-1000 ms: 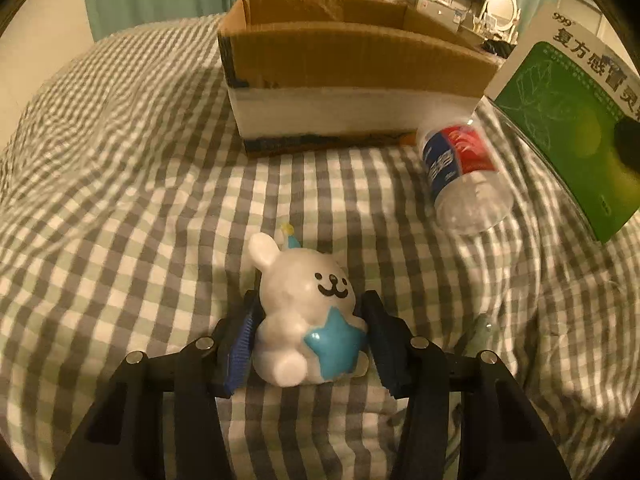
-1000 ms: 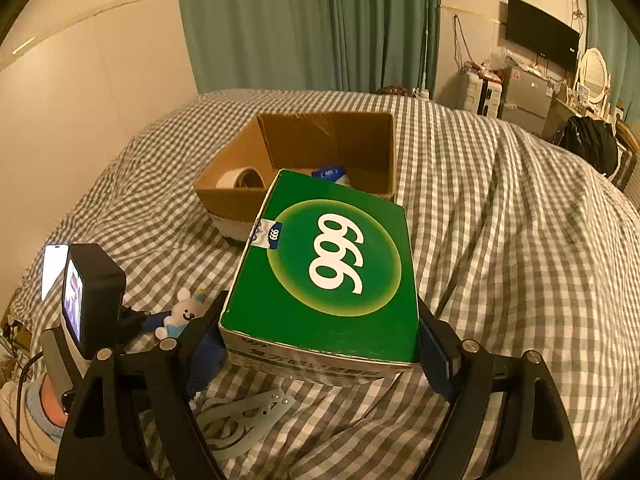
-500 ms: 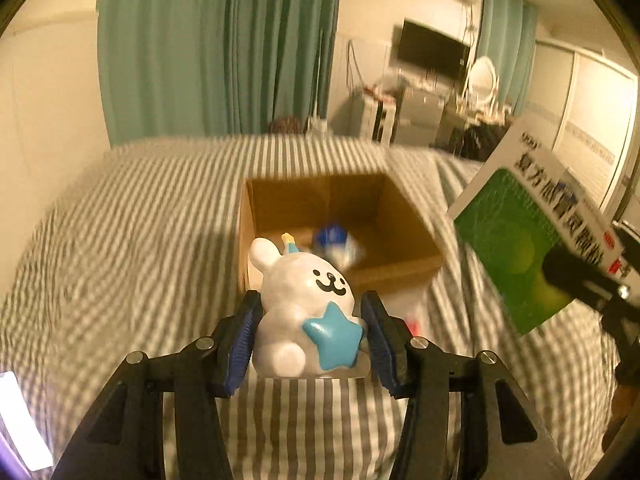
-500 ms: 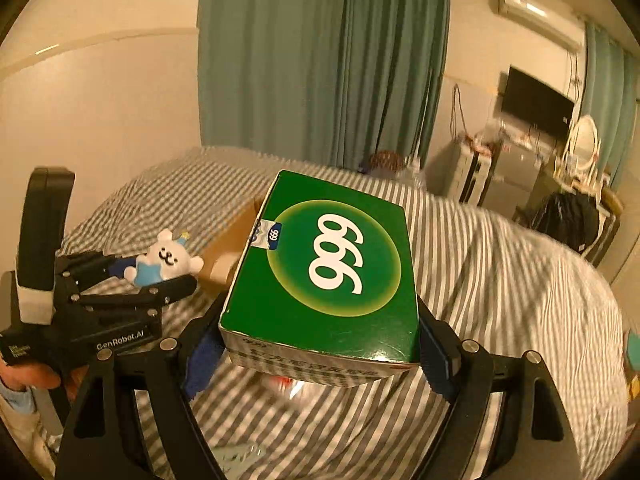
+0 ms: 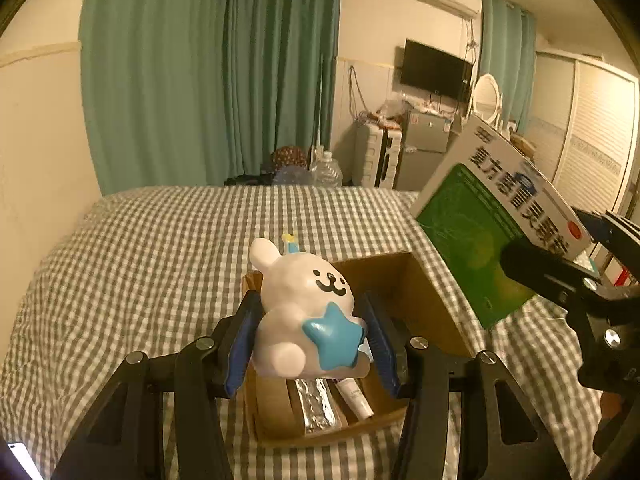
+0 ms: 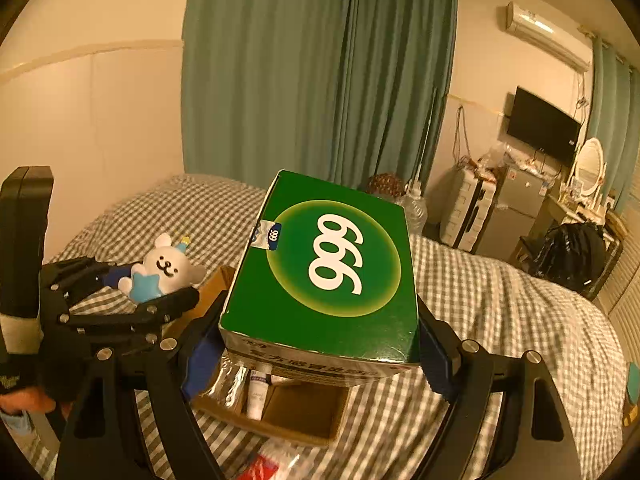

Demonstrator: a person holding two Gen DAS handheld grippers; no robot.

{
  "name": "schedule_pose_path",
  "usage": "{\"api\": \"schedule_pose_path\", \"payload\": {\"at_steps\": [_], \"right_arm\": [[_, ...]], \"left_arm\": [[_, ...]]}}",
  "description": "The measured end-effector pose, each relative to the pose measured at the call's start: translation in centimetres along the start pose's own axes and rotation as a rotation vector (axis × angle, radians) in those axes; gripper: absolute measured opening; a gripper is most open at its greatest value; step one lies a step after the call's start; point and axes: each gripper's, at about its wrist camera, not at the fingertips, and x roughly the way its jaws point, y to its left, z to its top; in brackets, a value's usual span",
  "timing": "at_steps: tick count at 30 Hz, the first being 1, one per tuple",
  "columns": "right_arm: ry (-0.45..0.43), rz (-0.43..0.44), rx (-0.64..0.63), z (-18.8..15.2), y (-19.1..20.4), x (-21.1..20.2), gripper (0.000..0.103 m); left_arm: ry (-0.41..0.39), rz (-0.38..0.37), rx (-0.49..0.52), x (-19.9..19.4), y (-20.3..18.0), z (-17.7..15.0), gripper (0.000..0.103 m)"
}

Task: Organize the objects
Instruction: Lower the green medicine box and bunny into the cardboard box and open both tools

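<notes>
My left gripper (image 5: 310, 340) is shut on a white bunny toy (image 5: 304, 300) with a blue star, held in the air above the open cardboard box (image 5: 436, 304) on the checked bed. The right wrist view shows the same bunny toy (image 6: 162, 270) in the left gripper (image 6: 160, 276) at the left. My right gripper (image 6: 316, 344) is shut on a green "999" medicine box (image 6: 328, 268), also raised over the cardboard box (image 6: 304, 412). In the left wrist view the green medicine box (image 5: 480, 240) hangs at the right. A white tube (image 5: 354, 396) and a silver packet (image 5: 318, 404) lie inside the cardboard box.
A plastic bottle (image 6: 264, 464) with a red label lies on the checked bedspread (image 5: 152, 256) in front of the box. Teal curtains (image 5: 208, 72), a wall TV (image 5: 434, 70) and a cluttered desk stand beyond the bed. A person's hand (image 6: 24, 400) holds the left gripper.
Both grippers rose from the bedspread and moved forward over the cardboard box, the left one carrying the bunny toy, the right one the green box. The bottle now lies behind them.
</notes>
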Motion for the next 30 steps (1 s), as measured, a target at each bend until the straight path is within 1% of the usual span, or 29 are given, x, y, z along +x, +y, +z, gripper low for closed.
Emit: {"api": "schedule_pose_path", "payload": {"at_steps": [5, 8, 12, 15, 17, 18, 19, 21, 22, 26, 30], "right_arm": [[0.076, 0.032, 0.009, -1.3, -0.3, 5.6, 0.083], [0.119, 0.057, 0.029, -2.5, -0.4, 8.1, 0.083], [0.134, 0.109, 0.071, -3.3, -0.5, 8.9, 0.083], [0.126, 0.125, 0.088, -3.3, -1.1, 8.7, 0.084], [0.112, 0.118, 0.088, -3.1, -1.1, 8.0, 0.088], [0.107, 0.104, 0.085, -2.9, -0.9, 7.7, 0.094], [0.098, 0.092, 0.083, -2.7, -0.9, 7.0, 0.096], [0.072, 0.084, 0.086, -2.1, -1.4, 5.6, 0.096], [0.057, 0.085, 0.089, -1.8, -1.4, 4.5, 0.096], [-0.007, 0.061, 0.072, -0.5, -1.3, -0.6, 0.096], [-0.059, 0.036, 0.043, 0.0, -1.3, -6.4, 0.096]], "left_arm": [[0.075, 0.001, 0.001, 5.3, -0.1, -0.8, 0.053], [0.107, 0.0, 0.002, 7.2, -0.5, -1.9, 0.053], [0.126, -0.004, 0.017, 8.7, -0.8, -2.3, 0.053], [0.129, -0.001, 0.013, 8.5, -0.8, -2.8, 0.054], [0.119, -0.002, 0.014, 7.9, -0.9, -2.6, 0.055], [0.114, 0.002, 0.019, 7.3, -0.8, -2.7, 0.062], [0.108, 0.01, 0.024, 6.9, -0.6, -2.4, 0.074], [0.076, 0.035, 0.028, 5.0, -1.0, -2.1, 0.084], [0.06, 0.04, 0.028, 4.0, -1.1, -1.9, 0.086], [0.015, 0.063, 0.028, 0.1, -1.1, -1.5, 0.086], [-0.042, 0.099, 0.018, -4.9, -1.7, -1.2, 0.096]]}}
